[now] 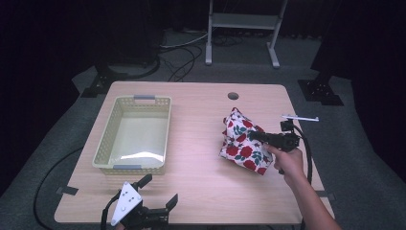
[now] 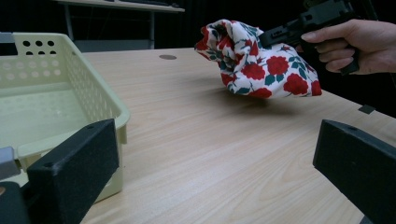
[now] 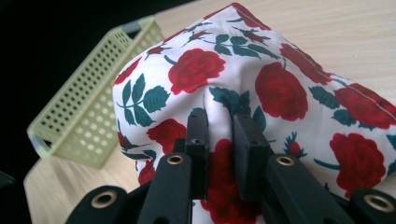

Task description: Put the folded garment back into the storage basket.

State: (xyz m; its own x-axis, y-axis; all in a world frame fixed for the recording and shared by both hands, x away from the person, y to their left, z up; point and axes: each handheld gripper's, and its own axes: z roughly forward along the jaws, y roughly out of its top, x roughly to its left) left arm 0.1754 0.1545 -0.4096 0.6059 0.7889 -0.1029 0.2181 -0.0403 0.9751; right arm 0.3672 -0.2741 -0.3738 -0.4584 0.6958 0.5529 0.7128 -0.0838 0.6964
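- A pale yellow plastic basket (image 1: 134,135) with perforated walls sits on the left half of a light wooden table (image 1: 201,191). Its inside is bare; nothing lies in it.
- Nearest the person, at the table's front edge, the left gripper (image 1: 159,190) rests just in front of the basket's near wall. Its two black jaws are spread wide with nothing between them. A grey three-cornered plate tops it.
- In the left gripper view, the basket's near corner (image 2: 105,114) stands just beside the left jaw, and open tabletop stretches ahead toward the cloth. Nothing blocks that stretch.
- On the right half of the table, a white cloth printed with red roses and green leaves (image 1: 243,142) is bunched into a loose mound. It is well apart from the basket, with bare wood between them.
- The right gripper (image 1: 261,137), held in a hand (image 1: 287,162) that comes in from the lower right, reaches into the cloth from its right side.
- In the right gripper view, the two black jaws stand narrow and pinch a raised fold of the cloth (image 3: 261,88) between them. The fabric drapes down on both sides of the pinch, and the basket (image 3: 88,109) shows beyond it.
- In the left gripper view, the cloth (image 2: 261,65) looks lifted at the pinched side, its lower edge close to the tabletop.
- Farther off, a small round hole (image 1: 233,96) marks the table's back edge.
- Beyond the table, a white metal stand (image 1: 242,28) and dark cables (image 1: 184,55) rest on grey carpet.
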